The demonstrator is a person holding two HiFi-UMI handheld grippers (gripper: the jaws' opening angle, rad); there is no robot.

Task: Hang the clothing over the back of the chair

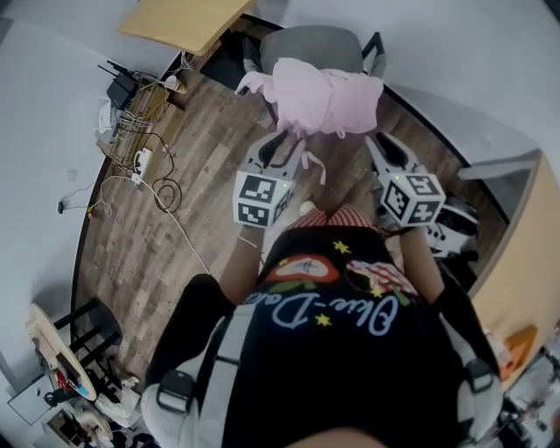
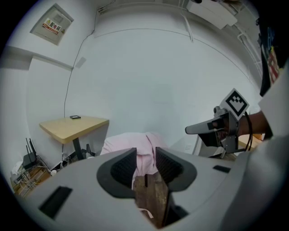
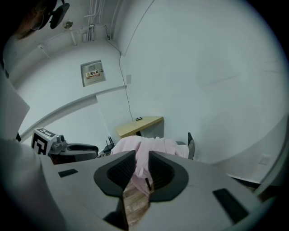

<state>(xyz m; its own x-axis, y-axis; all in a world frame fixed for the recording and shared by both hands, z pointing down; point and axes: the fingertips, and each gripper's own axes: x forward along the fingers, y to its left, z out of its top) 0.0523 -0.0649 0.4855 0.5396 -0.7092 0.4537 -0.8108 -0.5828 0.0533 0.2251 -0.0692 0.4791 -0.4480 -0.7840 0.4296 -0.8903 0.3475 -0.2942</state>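
closest in, the person [image 1: 332, 350] held both tools out in front. the left gripper [image 1: 284, 149] & the right gripper [image 1: 385, 147] sat side by side, both tipped a bit down & aimed at the chair. just past their tips lay the pink clothing [image 1: 328, 96]. it was draped over the back of the grey chair [image 1: 308, 44], so the job looked about done. the cloth's long way ran left to right, across the way the jaws pointed. the left gripper was by its left half & the right gripper by its right half, & neither looked nearer. in the left gripper view the jaws stood a fair way apart w/ nothing pinched. the pink cloth showed in the gap but farther off, w/ the wood floor [image 2: 151, 198] under it. the right gripper's jaws were apart too. a pink flap hung in line w/ the gap, but the pads didn't seem to press it. far back stood a yellow desk [image 1: 184, 22].
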